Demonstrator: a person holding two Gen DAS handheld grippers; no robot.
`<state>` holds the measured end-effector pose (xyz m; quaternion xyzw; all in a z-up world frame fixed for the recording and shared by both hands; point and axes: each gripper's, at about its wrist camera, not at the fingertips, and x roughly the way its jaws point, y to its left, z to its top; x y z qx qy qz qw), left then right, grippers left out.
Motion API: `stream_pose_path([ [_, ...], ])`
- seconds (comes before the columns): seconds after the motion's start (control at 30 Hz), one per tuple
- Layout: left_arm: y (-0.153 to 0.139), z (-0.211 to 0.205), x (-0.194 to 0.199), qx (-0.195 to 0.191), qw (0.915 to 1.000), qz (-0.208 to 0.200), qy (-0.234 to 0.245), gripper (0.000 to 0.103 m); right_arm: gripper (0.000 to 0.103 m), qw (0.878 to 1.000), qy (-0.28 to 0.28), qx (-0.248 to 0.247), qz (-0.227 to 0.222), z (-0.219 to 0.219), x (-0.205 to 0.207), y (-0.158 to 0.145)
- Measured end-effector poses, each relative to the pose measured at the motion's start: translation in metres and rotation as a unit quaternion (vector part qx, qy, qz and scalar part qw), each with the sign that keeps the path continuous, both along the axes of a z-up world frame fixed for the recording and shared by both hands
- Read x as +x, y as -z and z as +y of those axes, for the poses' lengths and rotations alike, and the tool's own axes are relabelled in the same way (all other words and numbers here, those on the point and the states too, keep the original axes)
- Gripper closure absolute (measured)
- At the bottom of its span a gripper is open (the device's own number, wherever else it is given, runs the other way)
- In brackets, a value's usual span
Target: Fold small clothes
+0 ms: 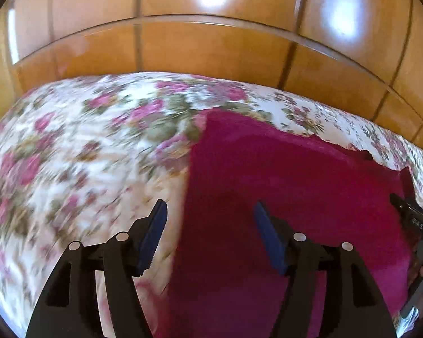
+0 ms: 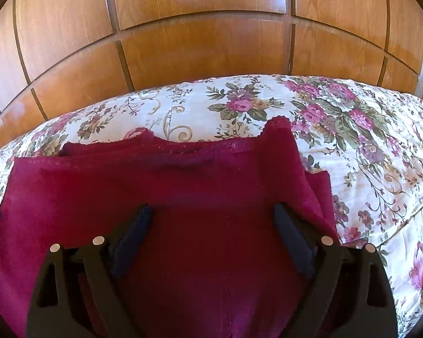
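A dark red knitted garment (image 1: 282,183) lies flat on a floral bedspread (image 1: 70,140). My left gripper (image 1: 210,211) is open above the garment's left edge, which runs between the blue pads (image 1: 155,225) without being pinched. The other gripper's black body (image 1: 414,225) shows at the garment's right side. In the right wrist view the garment (image 2: 183,174) fills the middle, with its far edge dipping between two raised corners and a folded layer at its right. My right gripper (image 2: 211,214) hangs open over the cloth, holding nothing.
The bedspread (image 2: 366,155) stretches away to the right of the garment and, in the left wrist view, to its left. Glossy wooden wardrobe panels (image 2: 197,50) rise straight behind the bed's far edge. The left wrist view is motion-blurred.
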<state>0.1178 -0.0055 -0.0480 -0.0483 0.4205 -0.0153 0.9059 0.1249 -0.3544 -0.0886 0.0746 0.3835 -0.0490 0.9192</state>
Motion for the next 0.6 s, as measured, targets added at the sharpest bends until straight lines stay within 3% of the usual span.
stream_pose_path([
  [0.3, -0.021, 0.031, -0.061, 0.009, 0.9989, -0.015, -0.044, 0.035, 0.013, 1.0, 0.004, -0.007, -0.001, 0.003, -0.003, -0.001],
  [0.43, -0.038, 0.028, -0.078, 0.022, 0.9983, -0.036, -0.041, 0.035, 0.012, 1.0, 0.006, -0.021, 0.012, 0.007, -0.002, -0.004],
  [0.5, -0.045, 0.025, -0.085, 0.025, 0.9982, -0.041, -0.035, 0.035, 0.005, 0.999, 0.007, -0.029, 0.024, 0.009, -0.003, -0.008],
  [0.6, -0.052, 0.02, -0.095, 0.033, 0.9979, -0.051, -0.025, 0.035, 0.003, 0.999, 0.002, -0.017, 0.034, 0.009, -0.013, -0.017],
])
